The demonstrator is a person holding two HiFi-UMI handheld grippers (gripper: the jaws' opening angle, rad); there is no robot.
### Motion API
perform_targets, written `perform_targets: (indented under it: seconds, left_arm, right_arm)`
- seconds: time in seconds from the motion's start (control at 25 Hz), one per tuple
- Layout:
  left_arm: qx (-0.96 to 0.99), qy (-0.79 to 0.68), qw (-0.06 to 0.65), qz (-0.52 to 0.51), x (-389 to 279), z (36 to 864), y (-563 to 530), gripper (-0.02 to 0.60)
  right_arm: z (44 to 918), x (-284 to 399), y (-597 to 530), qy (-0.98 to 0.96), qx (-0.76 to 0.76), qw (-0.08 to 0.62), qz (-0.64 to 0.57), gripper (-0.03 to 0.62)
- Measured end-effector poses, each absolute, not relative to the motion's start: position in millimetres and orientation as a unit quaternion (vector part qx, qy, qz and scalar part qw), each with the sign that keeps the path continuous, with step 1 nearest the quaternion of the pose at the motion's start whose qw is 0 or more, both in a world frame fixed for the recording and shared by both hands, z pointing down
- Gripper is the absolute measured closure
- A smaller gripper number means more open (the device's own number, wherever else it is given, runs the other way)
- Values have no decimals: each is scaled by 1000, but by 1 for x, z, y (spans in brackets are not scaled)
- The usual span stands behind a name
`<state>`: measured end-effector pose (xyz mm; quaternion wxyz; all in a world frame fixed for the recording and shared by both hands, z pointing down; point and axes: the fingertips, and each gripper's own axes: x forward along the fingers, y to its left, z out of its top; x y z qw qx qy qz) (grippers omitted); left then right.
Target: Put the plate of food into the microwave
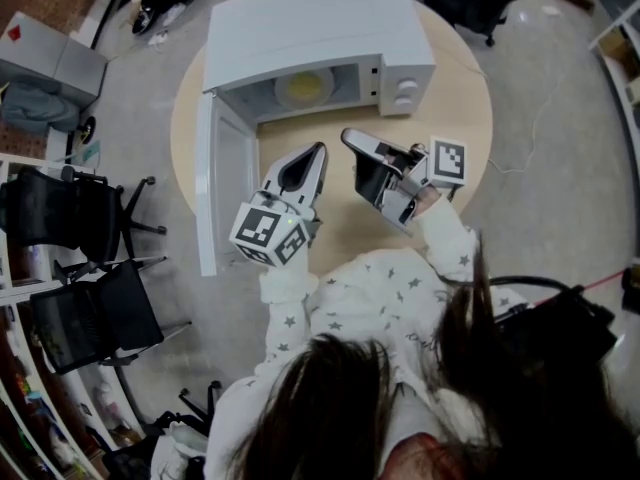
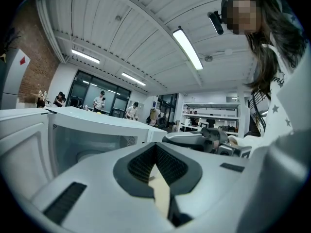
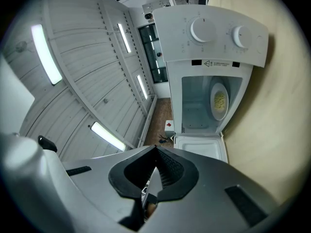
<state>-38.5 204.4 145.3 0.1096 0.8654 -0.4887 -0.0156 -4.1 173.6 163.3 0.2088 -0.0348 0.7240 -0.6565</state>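
Head view: a white boxy microwave (image 1: 310, 28) stands on a round pale wooden table (image 1: 470, 118) with its door (image 1: 215, 193) swung open. The white plate of yellow food (image 1: 303, 87) sits inside the cavity. The left gripper (image 1: 320, 148) and right gripper (image 1: 346, 135) hover before it.

Left gripper view: jaws pressed together, empty.

Right gripper view: jaws likewise clenched on nothing — the plate shows in the cavity ahead.

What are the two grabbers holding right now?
Nothing. The left gripper and the right gripper are both shut with nothing between their jaws. The plate of food sits inside the open microwave.
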Motion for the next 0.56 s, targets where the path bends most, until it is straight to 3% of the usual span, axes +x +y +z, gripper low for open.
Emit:
perform_targets:
  seconds: [0.56]
  left_arm:
    - [866, -487, 112, -10, -38, 138, 215, 586]
  right_arm:
    - [157, -3, 186, 717, -37, 204, -665, 588]
